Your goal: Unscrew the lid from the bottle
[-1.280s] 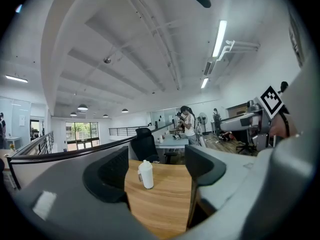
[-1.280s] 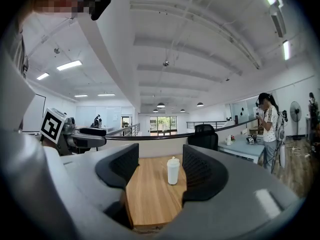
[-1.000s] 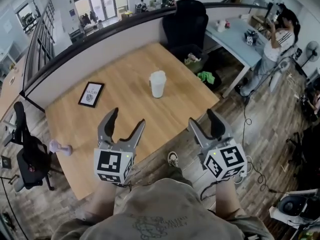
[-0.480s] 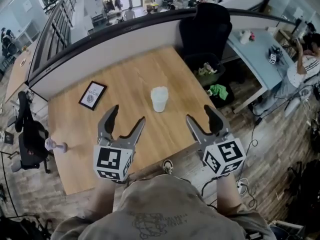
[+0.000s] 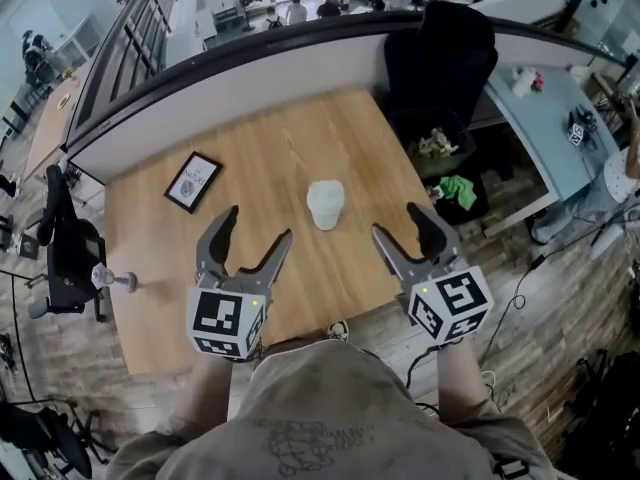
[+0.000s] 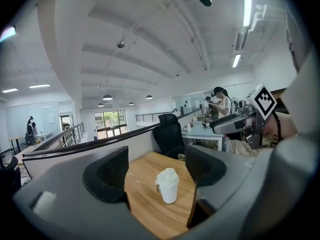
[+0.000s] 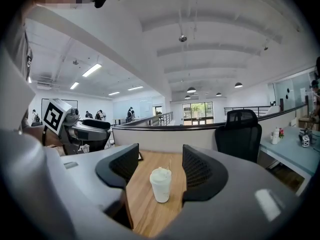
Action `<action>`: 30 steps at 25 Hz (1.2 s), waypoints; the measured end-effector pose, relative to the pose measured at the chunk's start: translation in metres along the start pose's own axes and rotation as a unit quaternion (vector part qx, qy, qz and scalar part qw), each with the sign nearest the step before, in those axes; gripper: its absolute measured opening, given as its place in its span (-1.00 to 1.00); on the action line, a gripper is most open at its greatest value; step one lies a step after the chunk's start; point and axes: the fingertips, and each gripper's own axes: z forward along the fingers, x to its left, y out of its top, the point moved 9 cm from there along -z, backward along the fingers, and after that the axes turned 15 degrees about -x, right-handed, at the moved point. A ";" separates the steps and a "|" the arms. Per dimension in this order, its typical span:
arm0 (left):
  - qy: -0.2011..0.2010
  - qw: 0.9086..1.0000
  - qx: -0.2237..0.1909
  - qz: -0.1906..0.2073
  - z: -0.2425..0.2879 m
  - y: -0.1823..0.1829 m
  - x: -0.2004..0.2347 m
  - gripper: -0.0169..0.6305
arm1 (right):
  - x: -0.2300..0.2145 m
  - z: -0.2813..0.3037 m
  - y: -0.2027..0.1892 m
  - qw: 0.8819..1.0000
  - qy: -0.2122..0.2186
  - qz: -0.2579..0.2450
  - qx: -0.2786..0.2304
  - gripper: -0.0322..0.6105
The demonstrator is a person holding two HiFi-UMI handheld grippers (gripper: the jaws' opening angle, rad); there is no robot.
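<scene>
A white bottle [image 5: 325, 205] with a white domed lid stands upright on the wooden table [image 5: 260, 158], near its middle. My left gripper [image 5: 255, 228] hovers over the table's near part, left of the bottle and apart from it, jaws open and empty. My right gripper [image 5: 400, 223] hangs at the near right edge, also open and empty. In the left gripper view the bottle [image 6: 167, 185] shows beyond the open left gripper [image 6: 157, 159], some way off. The right gripper view frames the bottle [image 7: 160, 184] past the spread right gripper [image 7: 160, 156].
A black-framed picture [image 5: 193, 181] lies at the table's far left. A black office chair [image 5: 440, 53] and a bin [image 5: 440, 148] stand past the right corner, a pale desk [image 5: 540, 118] further right. Another black chair [image 5: 70, 258] sits off the left edge. A low wall [image 5: 230, 78] borders the far side.
The whole view has shifted: the table and bottle now sit nearer and more centred between the two grippers. Both grippers have come closer to the bottle, jaws spread as before.
</scene>
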 end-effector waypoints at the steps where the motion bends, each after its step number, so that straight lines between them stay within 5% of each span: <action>1: 0.000 1.000 0.002 0.000 0.002 -0.001 0.001 0.15 | -0.001 0.002 -0.002 1.000 0.000 0.003 0.001 -0.09; 13: -0.034 0.999 0.036 -0.016 0.013 -0.024 0.020 0.16 | 0.008 0.031 -0.022 0.999 0.002 0.022 0.036 -0.09; 27: -0.151 0.985 0.067 -0.048 0.072 -0.135 0.001 0.25 | 0.005 0.084 -0.062 0.984 0.094 -0.029 0.150 -0.09; 30: -0.181 0.980 0.063 -0.060 0.087 -0.169 -0.005 0.43 | -0.001 0.098 -0.069 0.974 0.125 -0.052 0.181 0.04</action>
